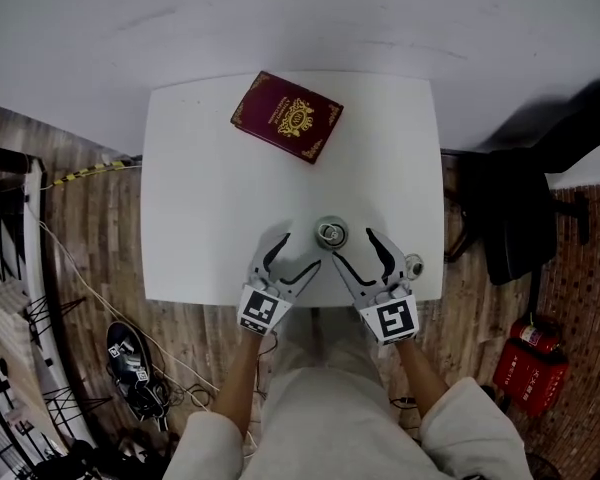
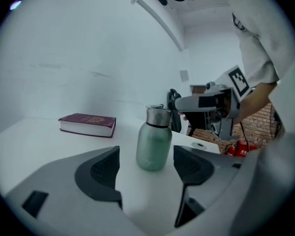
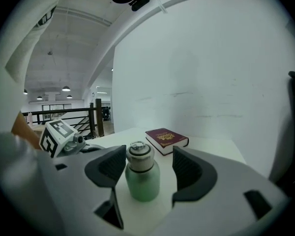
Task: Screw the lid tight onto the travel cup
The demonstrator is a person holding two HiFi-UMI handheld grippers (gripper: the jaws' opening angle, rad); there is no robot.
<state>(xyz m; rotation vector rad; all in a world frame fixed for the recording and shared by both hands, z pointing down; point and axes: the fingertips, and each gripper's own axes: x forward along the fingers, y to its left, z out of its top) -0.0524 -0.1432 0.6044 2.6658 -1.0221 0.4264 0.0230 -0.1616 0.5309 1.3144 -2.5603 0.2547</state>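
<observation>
A green travel cup [image 1: 331, 233] with a steel lid [image 3: 139, 154] on top stands upright on the white table [image 1: 200, 188], close to its front edge. My left gripper [image 1: 298, 251] sits just left of it and my right gripper [image 1: 355, 246] just right of it, both angled in toward it. In the left gripper view the cup [image 2: 154, 144] stands a little ahead of the open left gripper [image 2: 146, 168], framed by its dark pads. In the right gripper view the cup [image 3: 142, 181] stands between the pads of the open right gripper [image 3: 150, 157], which do not press on it.
A maroon book [image 1: 286, 116] lies at the table's far side. A small round disc [image 1: 413, 264] lies at the front right corner beside my right gripper. A black chair [image 1: 525, 208] stands right of the table, with a red fire extinguisher [image 1: 532, 366] on the floor. Cables [image 1: 130, 363] lie at left.
</observation>
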